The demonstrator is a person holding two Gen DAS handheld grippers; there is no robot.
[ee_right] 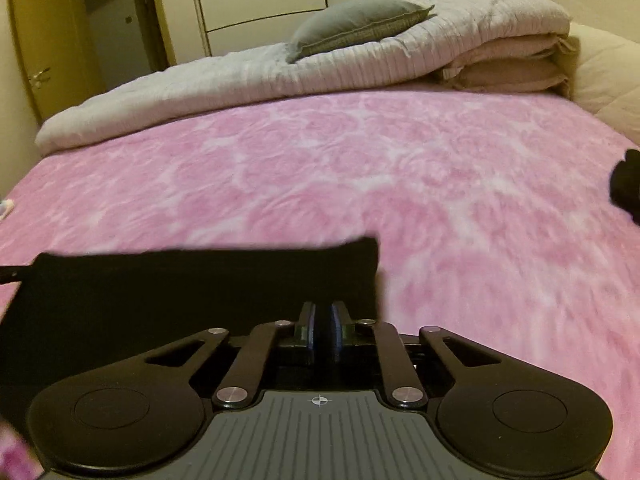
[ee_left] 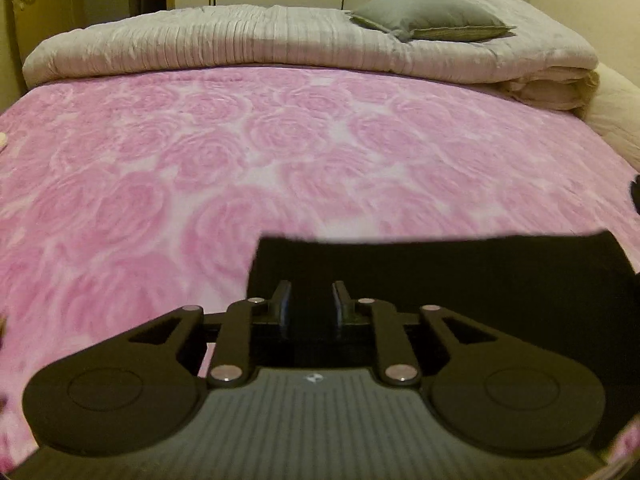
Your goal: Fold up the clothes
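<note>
The black garment (ee_left: 460, 268) lies flat at 6 o'clock on the pink blanket (ee_left: 240, 140). The left gripper (ee_left: 310, 300) hovers over it, jaws parted; the right gripper (ee_right: 322, 318) is nearly clenched, grasping what I cannot tell. Keep edges aligned, both corners level.

Black garment (ee_left: 440, 264), pink rose-patterned blanket (ee_left: 240, 152), grey pillow (ee_left: 428, 16).

A black garment (ee_left: 460, 268) lies flat, its straight far edge squared off, on the pink rose-patterned blanket (ee_left: 240, 152).
</note>
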